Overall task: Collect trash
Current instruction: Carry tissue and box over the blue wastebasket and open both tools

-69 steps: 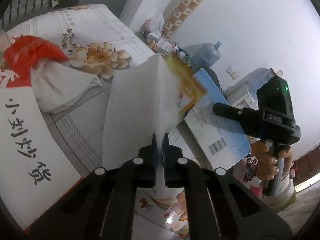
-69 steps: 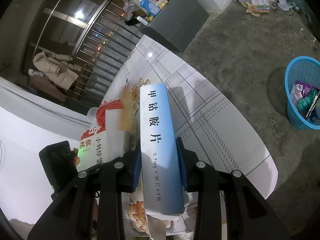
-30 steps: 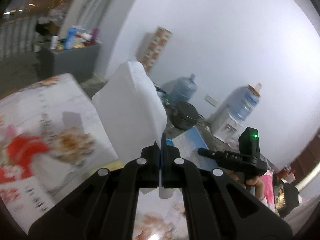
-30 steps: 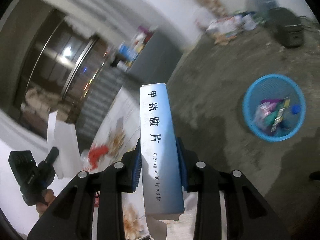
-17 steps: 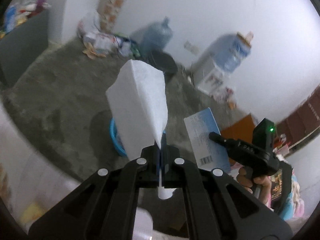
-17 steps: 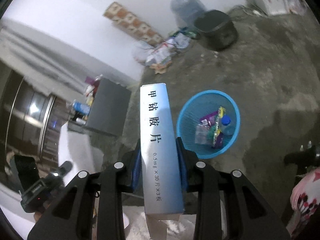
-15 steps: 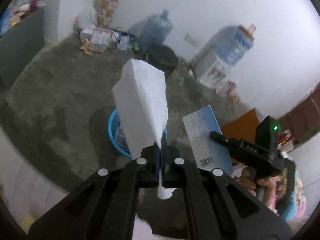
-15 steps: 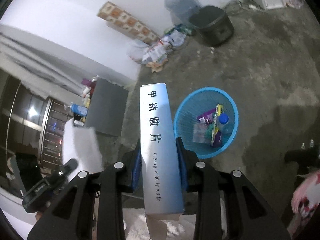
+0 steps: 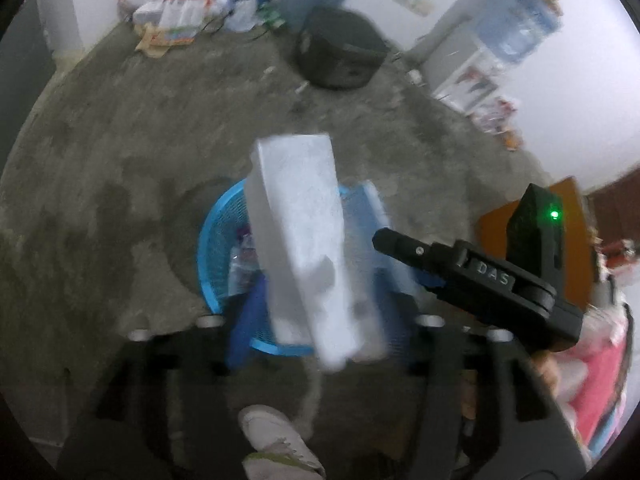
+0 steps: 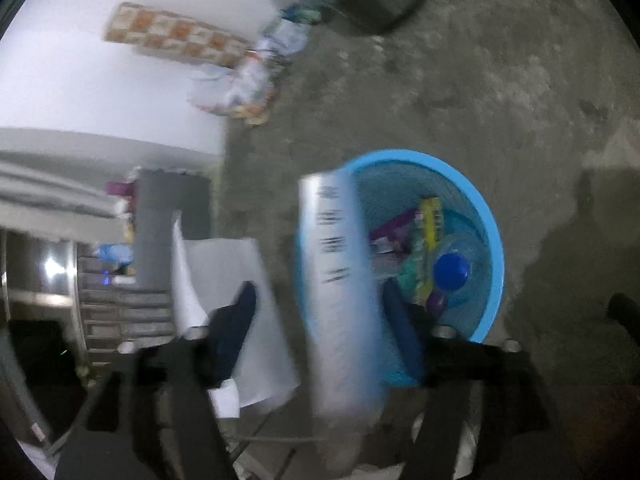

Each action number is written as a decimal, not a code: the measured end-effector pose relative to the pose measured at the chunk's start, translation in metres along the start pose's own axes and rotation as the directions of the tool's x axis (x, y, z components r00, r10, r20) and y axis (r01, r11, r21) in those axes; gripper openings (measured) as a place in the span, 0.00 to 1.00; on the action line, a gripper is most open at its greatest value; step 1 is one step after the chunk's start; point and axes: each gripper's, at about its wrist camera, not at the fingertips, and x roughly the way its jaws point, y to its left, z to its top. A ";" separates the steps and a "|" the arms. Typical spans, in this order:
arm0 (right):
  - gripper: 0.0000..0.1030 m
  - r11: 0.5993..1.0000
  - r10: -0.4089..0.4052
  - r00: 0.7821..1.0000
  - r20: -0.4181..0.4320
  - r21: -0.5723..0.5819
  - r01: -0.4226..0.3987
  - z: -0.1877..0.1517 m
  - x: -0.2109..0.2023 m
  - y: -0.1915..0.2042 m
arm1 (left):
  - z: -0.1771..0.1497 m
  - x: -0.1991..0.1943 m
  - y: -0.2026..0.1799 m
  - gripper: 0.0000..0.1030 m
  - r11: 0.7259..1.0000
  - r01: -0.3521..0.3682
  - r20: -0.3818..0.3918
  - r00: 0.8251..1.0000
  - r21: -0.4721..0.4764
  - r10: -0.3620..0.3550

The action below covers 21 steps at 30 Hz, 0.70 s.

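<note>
- White tissue sheet (image 9: 298, 248) sits loose between the spread jaws of the left gripper (image 9: 324, 320), directly over the blue mesh trash basket (image 9: 214, 240); pads no longer pinch it, heavy motion blur.
- Left jaws have just been opening; the sheet is between them but not clamped.
- Blue-and-white medicine box (image 10: 340, 296) is between the right gripper (image 10: 320, 340) fingers, tilted, its top end over the basket rim (image 10: 494, 240); visible gap to both blue pads, so box is loose, not gripped.
- Right jaws have just been opening, now standing apart with the box between them.
- In the right wrist view the tissue sheet (image 10: 228, 280) shows left of the box, beside the basket.
- Basket stands on the grey concrete floor (image 9: 120, 140); inside are a bottle with blue cap (image 10: 451, 272), purple and yellow-green wrappers (image 10: 428, 224).
- In the left wrist view the right gripper (image 9: 404, 246) body shows at right, green light on, tip at the basket's edge, the box (image 9: 380, 240) a blurred pale-blue shape behind the tissue.
- Person's white shoe (image 9: 276, 444) at bottom, pink clothing (image 9: 592, 380) at right.
- Beyond: dark round pot (image 9: 340, 54), water jug on dispenser (image 9: 516, 20), pile of bags and packets (image 9: 180, 8) by the white wall.
</note>
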 end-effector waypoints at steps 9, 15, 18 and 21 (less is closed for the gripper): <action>0.63 0.998 -0.022 0.999 0.034 0.055 0.020 -0.016 -0.009 -0.030 | -0.004 -0.017 -0.014 0.54 1.000 0.014 0.039 0.999 0.010 -0.015; 0.63 1.000 -0.009 0.994 0.106 -0.019 0.011 -0.030 -0.053 -0.011 | -0.017 -0.087 -0.035 0.58 0.999 0.017 0.152 0.988 0.044 -0.024; 0.63 0.991 -0.013 0.990 0.137 -0.128 0.030 -0.046 -0.082 0.017 | -0.034 -0.129 -0.046 0.63 0.998 0.003 0.215 0.976 0.067 -0.018; 0.63 0.974 -0.004 0.988 0.155 -0.224 0.039 -0.062 -0.106 0.045 | -0.058 -0.170 -0.052 0.67 0.997 -0.025 0.273 0.962 0.080 0.003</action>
